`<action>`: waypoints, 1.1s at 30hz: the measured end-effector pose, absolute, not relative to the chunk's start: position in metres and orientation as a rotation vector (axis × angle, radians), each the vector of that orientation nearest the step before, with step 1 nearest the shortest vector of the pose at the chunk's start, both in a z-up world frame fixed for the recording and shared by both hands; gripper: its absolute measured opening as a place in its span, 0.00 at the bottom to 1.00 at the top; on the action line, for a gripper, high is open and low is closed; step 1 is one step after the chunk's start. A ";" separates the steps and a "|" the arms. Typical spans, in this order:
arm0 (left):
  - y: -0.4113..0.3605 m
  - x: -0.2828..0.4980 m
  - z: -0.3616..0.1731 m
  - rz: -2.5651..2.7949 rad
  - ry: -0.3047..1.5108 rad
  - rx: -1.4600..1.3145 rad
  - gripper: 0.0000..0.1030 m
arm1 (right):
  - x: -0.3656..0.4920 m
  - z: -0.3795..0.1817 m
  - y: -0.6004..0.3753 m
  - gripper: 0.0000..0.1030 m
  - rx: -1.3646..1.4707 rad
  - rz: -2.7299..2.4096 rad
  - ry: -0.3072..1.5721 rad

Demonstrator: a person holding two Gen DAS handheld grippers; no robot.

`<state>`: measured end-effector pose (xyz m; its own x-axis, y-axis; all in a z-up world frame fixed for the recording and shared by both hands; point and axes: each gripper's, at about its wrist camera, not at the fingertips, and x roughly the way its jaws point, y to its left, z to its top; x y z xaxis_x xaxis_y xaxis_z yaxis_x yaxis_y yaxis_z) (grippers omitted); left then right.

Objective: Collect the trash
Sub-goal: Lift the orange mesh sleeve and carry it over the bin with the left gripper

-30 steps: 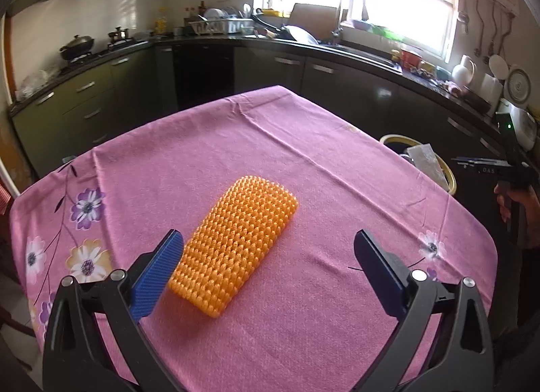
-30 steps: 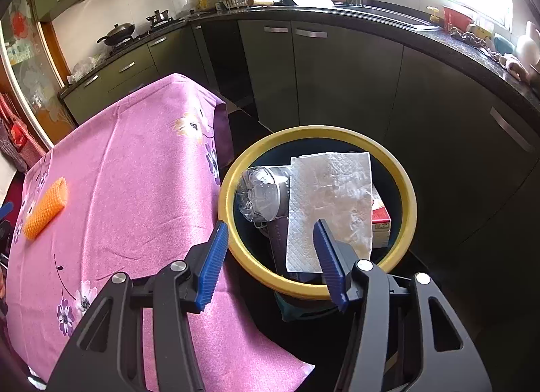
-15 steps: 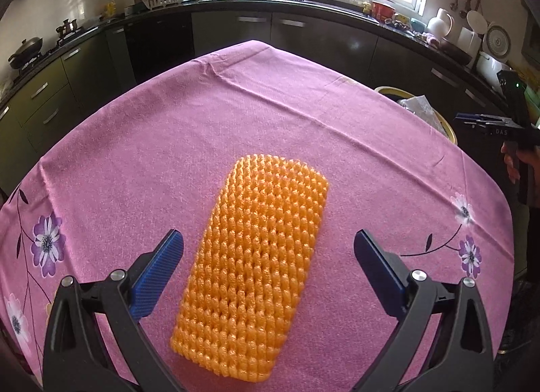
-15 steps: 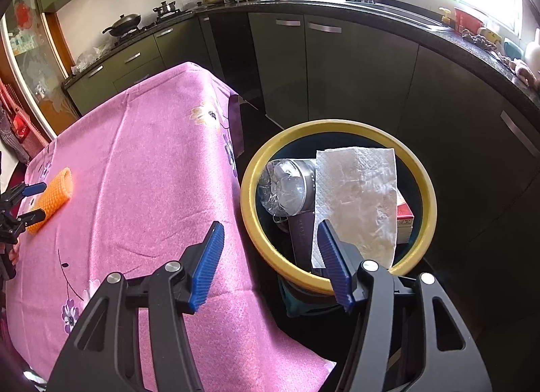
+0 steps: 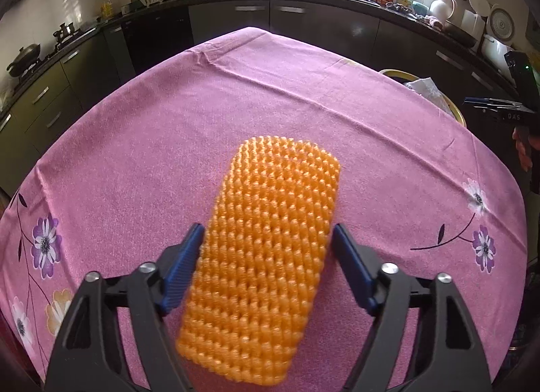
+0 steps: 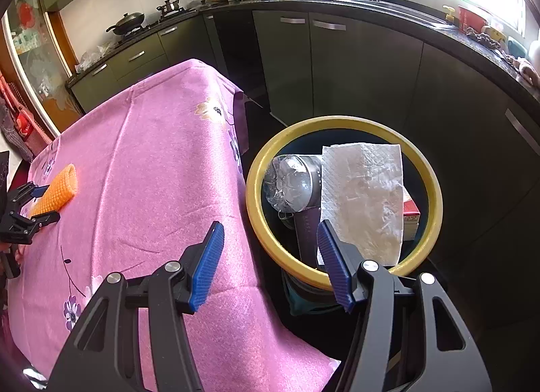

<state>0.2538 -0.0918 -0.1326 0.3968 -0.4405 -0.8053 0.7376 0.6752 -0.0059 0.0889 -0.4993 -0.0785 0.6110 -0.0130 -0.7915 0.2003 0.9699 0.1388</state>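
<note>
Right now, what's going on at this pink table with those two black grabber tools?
A person is clearing trash with a handheld tool in each hand. The left gripper has its jaws on either side of an orange foam net lying on the pink tablecloth, pressing its sides. The right gripper is open and empty near the yellow-rimmed bin, which already holds a paper towel and a crushed plastic bottle.
</note>
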 end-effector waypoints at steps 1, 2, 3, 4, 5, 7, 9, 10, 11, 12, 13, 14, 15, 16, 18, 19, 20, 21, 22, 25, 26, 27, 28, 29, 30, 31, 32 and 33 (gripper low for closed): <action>-0.092 0.254 -0.131 -0.769 0.887 0.382 0.54 | 0.089 -0.078 -0.500 0.56 0.224 -0.124 0.906; -0.092 0.254 -0.130 -0.768 0.891 0.382 0.52 | 0.088 -0.078 -0.500 0.56 0.225 -0.122 0.905; -0.092 0.253 -0.130 -0.767 0.895 0.383 0.49 | 0.088 -0.078 -0.500 0.56 0.225 -0.120 0.904; -0.092 0.252 -0.130 -0.765 0.897 0.385 0.46 | 0.088 -0.078 -0.500 0.56 0.226 -0.118 0.904; -0.092 0.251 -0.128 -0.760 0.893 0.386 0.44 | 0.088 -0.078 -0.499 0.56 0.226 -0.116 0.904; -0.092 0.247 -0.124 -0.755 0.879 0.379 0.34 | 0.088 -0.079 -0.499 0.56 0.225 -0.111 0.905; -0.090 0.244 -0.118 -0.755 0.871 0.363 0.22 | 0.088 -0.078 -0.498 0.56 0.224 -0.107 0.904; -0.089 0.244 -0.116 -0.763 0.875 0.348 0.13 | 0.087 -0.078 -0.498 0.56 0.225 -0.105 0.903; -0.088 0.242 -0.113 -0.766 0.881 0.334 0.13 | 0.087 -0.078 -0.498 0.56 0.226 -0.103 0.901; -0.089 0.240 -0.112 -0.764 0.880 0.333 0.12 | 0.086 -0.077 -0.497 0.56 0.226 -0.102 0.900; -0.090 0.237 -0.111 -0.764 0.876 0.339 0.12 | 0.086 -0.077 -0.497 0.56 0.227 -0.101 0.898; -0.091 0.233 -0.109 -0.763 0.871 0.347 0.11 | 0.085 -0.076 -0.498 0.56 0.229 -0.100 0.896; -0.093 0.229 -0.107 -0.756 0.863 0.352 0.11 | 0.085 -0.076 -0.498 0.56 0.231 -0.098 0.894; -0.094 0.225 -0.105 -0.756 0.855 0.350 0.11 | 0.084 -0.075 -0.499 0.56 0.233 -0.099 0.892; -0.097 0.217 -0.097 -0.757 0.842 0.329 0.11 | 0.083 -0.075 -0.500 0.56 0.234 -0.100 0.890; -0.099 0.213 -0.093 -0.756 0.834 0.318 0.11 | 0.082 -0.075 -0.501 0.56 0.236 -0.101 0.889; -0.102 0.209 -0.087 -0.754 0.822 0.311 0.11 | 0.081 -0.074 -0.501 0.56 0.237 -0.103 0.887; -0.106 0.203 -0.081 -0.758 0.810 0.306 0.11 | 0.080 -0.074 -0.502 0.56 0.237 -0.105 0.885; -0.112 0.197 -0.075 -0.765 0.801 0.305 0.11 | 0.079 -0.073 -0.504 0.56 0.238 -0.109 0.883; -0.137 0.180 -0.058 -0.802 0.777 0.290 0.11 | 0.073 -0.070 -0.512 0.56 0.243 -0.129 0.873; -0.147 0.176 -0.053 -0.812 0.769 0.292 0.11 | 0.070 -0.068 -0.516 0.56 0.246 -0.140 0.866; -0.159 0.172 -0.049 -0.824 0.763 0.289 0.11 | 0.067 -0.067 -0.521 0.56 0.250 -0.152 0.860; -0.171 0.170 -0.047 -0.843 0.766 0.280 0.11 | 0.063 -0.065 -0.526 0.56 0.255 -0.163 0.853; -0.184 0.169 -0.045 -0.865 0.774 0.272 0.11 | 0.059 -0.064 -0.530 0.56 0.258 -0.175 0.847; -0.198 0.168 -0.043 -0.885 0.781 0.269 0.11 | 0.055 -0.062 -0.535 0.56 0.262 -0.188 0.839; -0.213 0.168 -0.043 -0.899 0.787 0.268 0.11 | 0.051 -0.061 -0.539 0.56 0.266 -0.198 0.833; -0.229 0.168 -0.043 -0.919 0.798 0.266 0.11 | 0.046 -0.061 -0.544 0.56 0.271 -0.204 0.828; -0.244 0.169 -0.045 -0.941 0.814 0.264 0.11 | 0.042 -0.060 -0.549 0.56 0.278 -0.209 0.823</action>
<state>0.1688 -0.2444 -0.0451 0.3250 -0.6137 -0.7196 0.8007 0.5834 -0.1360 0.0418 -0.5491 -0.0602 0.6626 -0.0753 -0.7452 0.2893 0.9435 0.1618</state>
